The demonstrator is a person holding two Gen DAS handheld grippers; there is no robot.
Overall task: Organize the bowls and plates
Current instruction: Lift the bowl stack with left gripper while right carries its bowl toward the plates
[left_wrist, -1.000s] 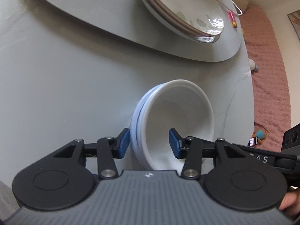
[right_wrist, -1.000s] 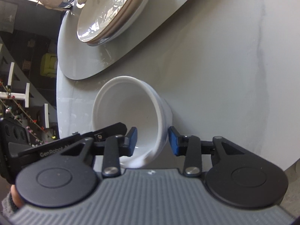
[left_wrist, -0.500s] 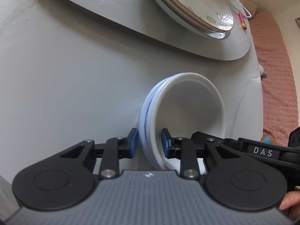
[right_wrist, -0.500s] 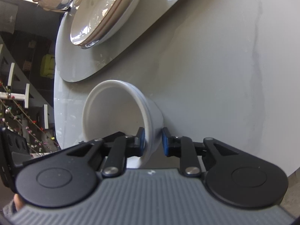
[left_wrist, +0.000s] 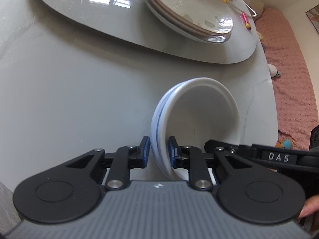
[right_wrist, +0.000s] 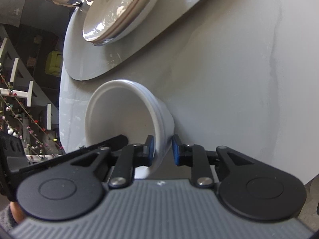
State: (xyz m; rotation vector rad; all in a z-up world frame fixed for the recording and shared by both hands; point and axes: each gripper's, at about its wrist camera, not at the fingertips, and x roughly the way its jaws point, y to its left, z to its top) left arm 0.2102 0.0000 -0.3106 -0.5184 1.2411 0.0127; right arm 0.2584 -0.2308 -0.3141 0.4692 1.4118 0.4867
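- your left gripper straddles the near rim of the stacked white bowls; its jaws are closing, one blue pad outside the wall, one inside, both pressing on the rim.
- your right gripper is clenched on the opposite rim of the same stack, pads on either side of the wall.
- the bowls sit on the grey table, just beside the raised glass turntable.
- a stack of brown-rimmed plates rests on that turntable, well apart from the bowls.
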